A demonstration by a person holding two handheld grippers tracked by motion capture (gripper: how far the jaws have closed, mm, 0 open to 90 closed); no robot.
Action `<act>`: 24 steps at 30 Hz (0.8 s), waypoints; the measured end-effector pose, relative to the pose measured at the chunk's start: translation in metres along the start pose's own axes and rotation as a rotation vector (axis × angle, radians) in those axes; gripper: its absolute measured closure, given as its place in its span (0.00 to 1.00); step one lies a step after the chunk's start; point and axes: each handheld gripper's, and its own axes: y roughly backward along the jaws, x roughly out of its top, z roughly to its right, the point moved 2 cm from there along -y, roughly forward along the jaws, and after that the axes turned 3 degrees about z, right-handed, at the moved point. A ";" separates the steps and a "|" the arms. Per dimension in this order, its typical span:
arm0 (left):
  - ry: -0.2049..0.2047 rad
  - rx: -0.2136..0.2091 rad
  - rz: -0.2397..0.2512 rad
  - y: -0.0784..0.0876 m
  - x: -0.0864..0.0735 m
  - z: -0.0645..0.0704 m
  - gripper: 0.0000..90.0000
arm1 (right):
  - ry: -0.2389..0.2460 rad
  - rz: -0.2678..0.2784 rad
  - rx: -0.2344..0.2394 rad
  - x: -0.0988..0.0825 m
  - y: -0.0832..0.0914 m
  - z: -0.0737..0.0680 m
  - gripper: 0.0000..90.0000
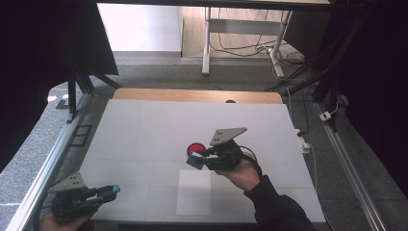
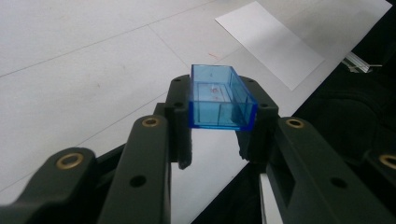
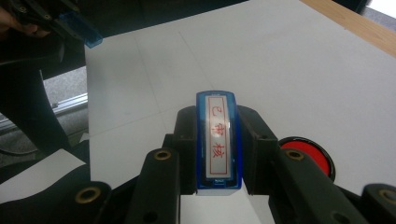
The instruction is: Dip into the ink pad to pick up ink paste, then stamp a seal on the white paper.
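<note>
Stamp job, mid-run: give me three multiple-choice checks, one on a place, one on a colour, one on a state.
1. Where is the red ink pad?
A. on the white sheet of paper
B. on the table beside the right gripper
C. in the left gripper

2. What colour is the stamp's casing?
A. blue
B. green
C. yellow

3. What does the left gripper hold?
A. nothing
B. the ink pad
C. a clear blue cap

Answers:
1 B: the high view shows the pad by the right gripper.
2 A: blue rim around the red characters.
3 C: the fingers clamp the open cap.
</note>
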 end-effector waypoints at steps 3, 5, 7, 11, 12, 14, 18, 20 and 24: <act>0.000 0.000 0.000 0.000 0.000 0.000 0.76 | 0.008 -0.003 0.004 -0.002 0.001 -0.003 0.79; 0.000 -0.001 0.001 0.000 0.000 0.000 0.76 | 0.013 -0.008 0.001 -0.004 0.001 -0.004 0.79; 0.000 -0.001 0.002 0.000 0.000 0.000 0.76 | 0.011 -0.008 0.001 -0.006 0.000 -0.004 0.79; -0.005 0.003 0.000 0.000 0.000 0.001 0.76 | 0.005 -0.022 0.004 -0.011 -0.002 -0.004 0.79; -0.003 0.001 -0.001 0.000 0.000 0.001 0.76 | 0.005 -0.027 0.004 -0.012 -0.004 -0.005 0.79; -0.001 0.001 0.000 0.000 0.000 0.000 0.76 | 0.012 -0.040 0.004 -0.015 -0.007 -0.005 0.79; 0.000 -0.003 0.004 0.000 0.000 0.000 0.76 | 0.018 -0.058 0.010 -0.019 -0.012 -0.006 0.79; 0.000 -0.003 0.007 0.000 0.000 0.000 0.76 | 0.022 -0.069 0.008 -0.020 -0.014 -0.007 0.79; -0.004 -0.005 0.005 0.000 0.000 0.000 0.76 | 0.025 -0.080 0.007 -0.023 -0.018 -0.008 0.79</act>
